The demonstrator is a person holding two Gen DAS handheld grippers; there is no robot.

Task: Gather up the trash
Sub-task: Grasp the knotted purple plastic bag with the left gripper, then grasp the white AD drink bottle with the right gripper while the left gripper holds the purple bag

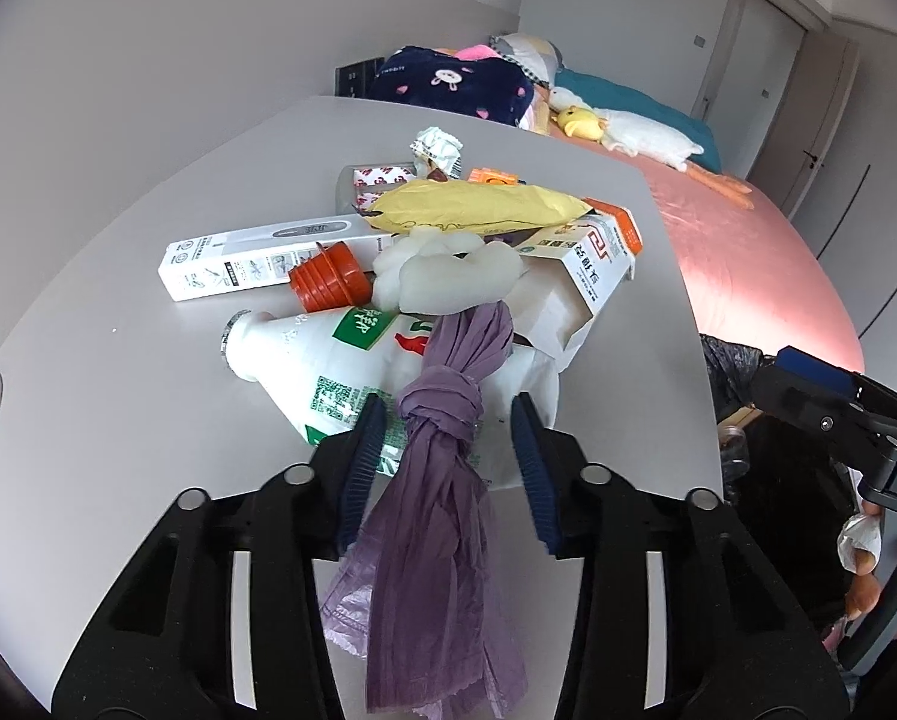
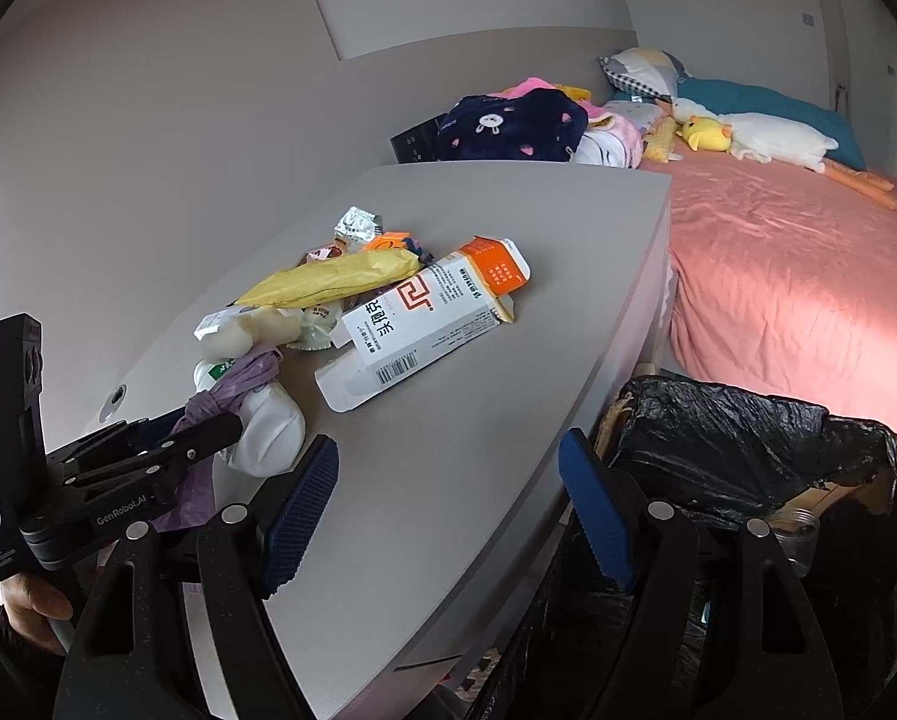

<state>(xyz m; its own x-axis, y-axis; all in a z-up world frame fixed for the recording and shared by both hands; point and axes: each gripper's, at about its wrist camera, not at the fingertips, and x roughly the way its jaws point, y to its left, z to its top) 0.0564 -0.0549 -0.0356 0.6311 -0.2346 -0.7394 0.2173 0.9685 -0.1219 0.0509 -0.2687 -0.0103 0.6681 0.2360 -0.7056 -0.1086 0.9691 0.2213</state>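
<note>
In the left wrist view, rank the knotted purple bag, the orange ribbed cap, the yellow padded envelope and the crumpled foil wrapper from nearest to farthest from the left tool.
1. knotted purple bag: between the left tool's pads.
2. orange ribbed cap: just beyond, left of centre.
3. yellow padded envelope: mid-pile, lying crosswise.
4. crumpled foil wrapper: at the pile's far end.

Black grippers (image 1: 448, 468), ribbed blue fingers (image 1: 361, 462), silver screws.
</note>
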